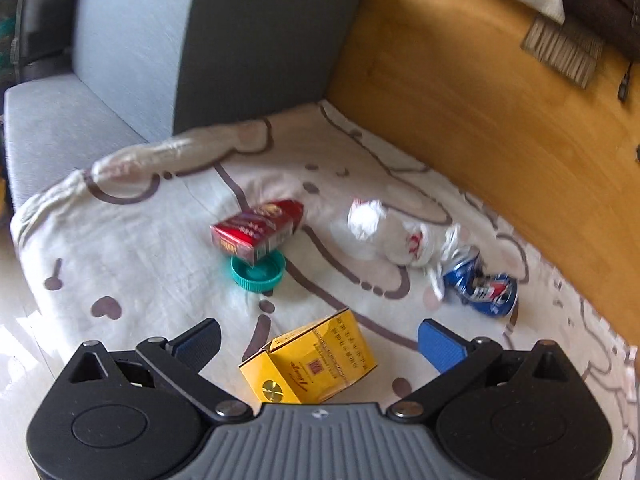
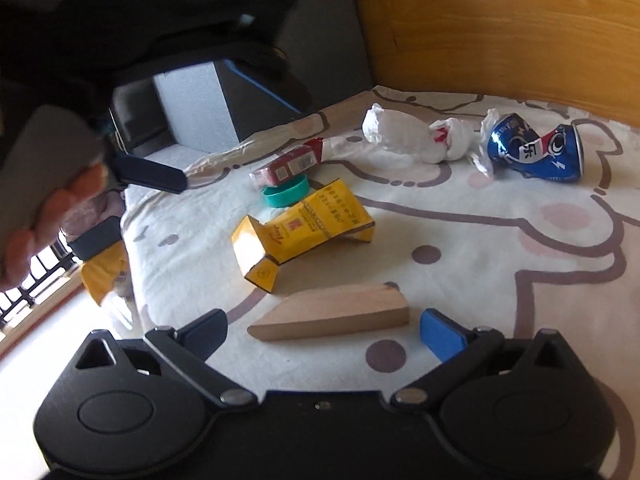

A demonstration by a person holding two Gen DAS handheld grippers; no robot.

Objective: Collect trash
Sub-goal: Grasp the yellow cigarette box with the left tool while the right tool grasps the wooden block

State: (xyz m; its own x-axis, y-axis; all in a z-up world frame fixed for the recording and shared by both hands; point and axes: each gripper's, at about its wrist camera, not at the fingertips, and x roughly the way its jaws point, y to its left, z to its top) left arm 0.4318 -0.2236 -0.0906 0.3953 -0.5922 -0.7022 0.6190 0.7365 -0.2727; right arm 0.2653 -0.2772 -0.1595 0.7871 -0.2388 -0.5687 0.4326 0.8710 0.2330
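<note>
Both tools stand spread and hold nothing. The left tool [image 1: 318, 338] hangs over the yellow box [image 1: 310, 360] on the printed sheet [image 1: 140, 264]; the right tool [image 2: 324, 330] frames a wooden wedge [image 2: 332, 316] just in front of that box. Beyond the box lie a red pack [image 1: 258, 230] on a green lid [image 1: 259, 272], a white bag [image 1: 394, 236] and a crushed blue can [image 1: 482, 284].

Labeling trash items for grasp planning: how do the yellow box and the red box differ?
The yellow box is wider and bulkier; the red box is slimmer. The yellow box has an end flap hanging open and looks partly crushed; the red box looks closed and intact. The yellow box lies straight on the cloth; the red box rests on the teal cap, tilted. Both are small printed cartons lying on their sides, not gripped.
</note>
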